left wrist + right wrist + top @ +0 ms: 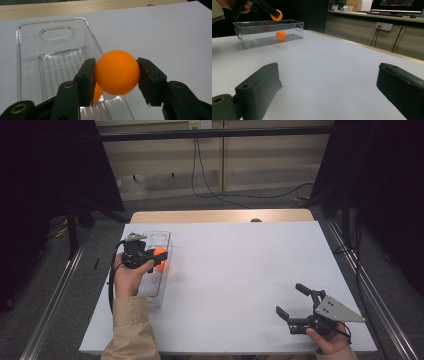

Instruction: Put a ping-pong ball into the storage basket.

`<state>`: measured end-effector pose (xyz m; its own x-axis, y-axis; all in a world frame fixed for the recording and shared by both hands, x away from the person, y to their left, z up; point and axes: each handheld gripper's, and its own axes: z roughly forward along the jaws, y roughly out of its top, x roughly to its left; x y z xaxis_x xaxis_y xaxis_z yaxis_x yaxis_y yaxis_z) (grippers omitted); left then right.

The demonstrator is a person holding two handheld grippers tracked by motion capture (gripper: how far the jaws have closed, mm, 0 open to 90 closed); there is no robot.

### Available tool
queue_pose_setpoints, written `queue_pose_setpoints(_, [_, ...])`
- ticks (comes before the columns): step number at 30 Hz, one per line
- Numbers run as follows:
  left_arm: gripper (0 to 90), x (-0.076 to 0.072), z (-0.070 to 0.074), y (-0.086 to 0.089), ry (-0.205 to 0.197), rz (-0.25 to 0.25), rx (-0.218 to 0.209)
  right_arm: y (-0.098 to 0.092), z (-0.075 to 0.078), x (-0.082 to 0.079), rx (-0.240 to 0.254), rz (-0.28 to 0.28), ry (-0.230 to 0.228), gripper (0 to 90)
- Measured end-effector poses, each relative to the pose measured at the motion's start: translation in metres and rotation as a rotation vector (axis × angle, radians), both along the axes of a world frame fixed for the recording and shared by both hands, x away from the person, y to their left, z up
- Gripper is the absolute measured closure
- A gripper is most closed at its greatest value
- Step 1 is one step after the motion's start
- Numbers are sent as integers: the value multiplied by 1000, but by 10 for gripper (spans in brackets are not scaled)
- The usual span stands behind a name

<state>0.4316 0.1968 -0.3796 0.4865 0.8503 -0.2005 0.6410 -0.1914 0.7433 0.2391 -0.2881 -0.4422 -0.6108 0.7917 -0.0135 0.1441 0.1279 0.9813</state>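
My left gripper is shut on an orange ball, both pads pressed against its sides. It holds the ball just above the right rim of a clear plastic bin at the table's left. A second orange ball lies on the bin's floor, partly hidden behind the left jaw in the left gripper view. My right gripper rests near the front right of the table, jaws wide apart with nothing between them. From the right gripper view the held ball hangs over the bin.
The white table top stretches between the two grippers. A wooden strip runs along its far edge. Cables hang by the back wall. A sleeved forearm comes in at the lower left.
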Motion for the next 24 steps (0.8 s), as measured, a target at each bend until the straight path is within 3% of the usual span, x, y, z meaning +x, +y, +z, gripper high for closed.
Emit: queue_pose_setpoints(24, [508,-1,-1,9,-6,34,16,0,0,0,-1,2,1,42])
